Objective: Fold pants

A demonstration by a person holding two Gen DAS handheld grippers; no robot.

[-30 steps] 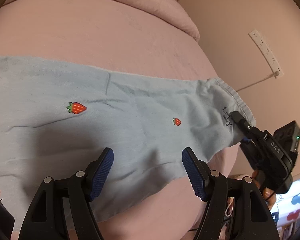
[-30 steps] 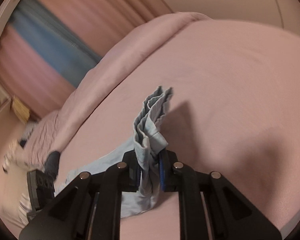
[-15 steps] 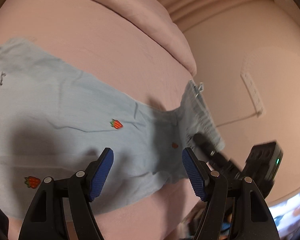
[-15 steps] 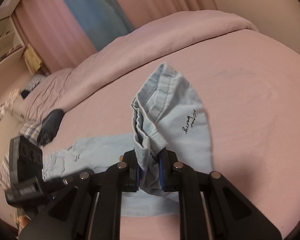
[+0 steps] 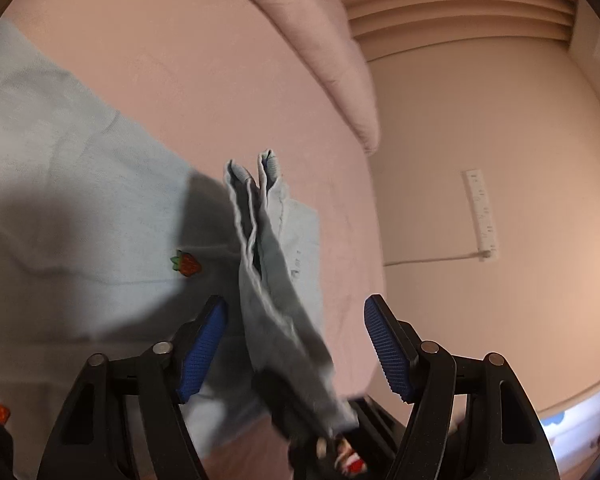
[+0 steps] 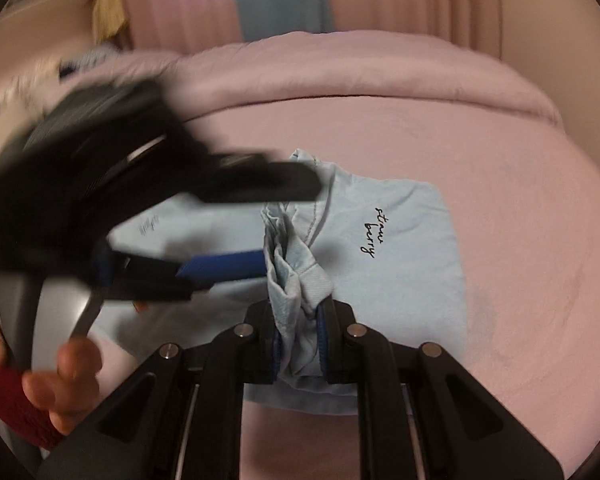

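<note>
Pants — fold underway: your right gripper pinches the waistband above the bed; left gripper closing around it, not yet gripping.

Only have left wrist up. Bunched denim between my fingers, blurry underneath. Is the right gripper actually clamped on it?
Observer: Yes. In the right wrist view the right gripper is shut on the gathered edge of the pants.
Operator: And the left, touching cloth yet?
Observer: From the right wrist view the left gripper straddles the same bunch, jaws closing, pads not pressing yet.
Operator: Any print on the part folded over?
Observer: Black script reading "strawberry" faces up on the folded flap.
</note>
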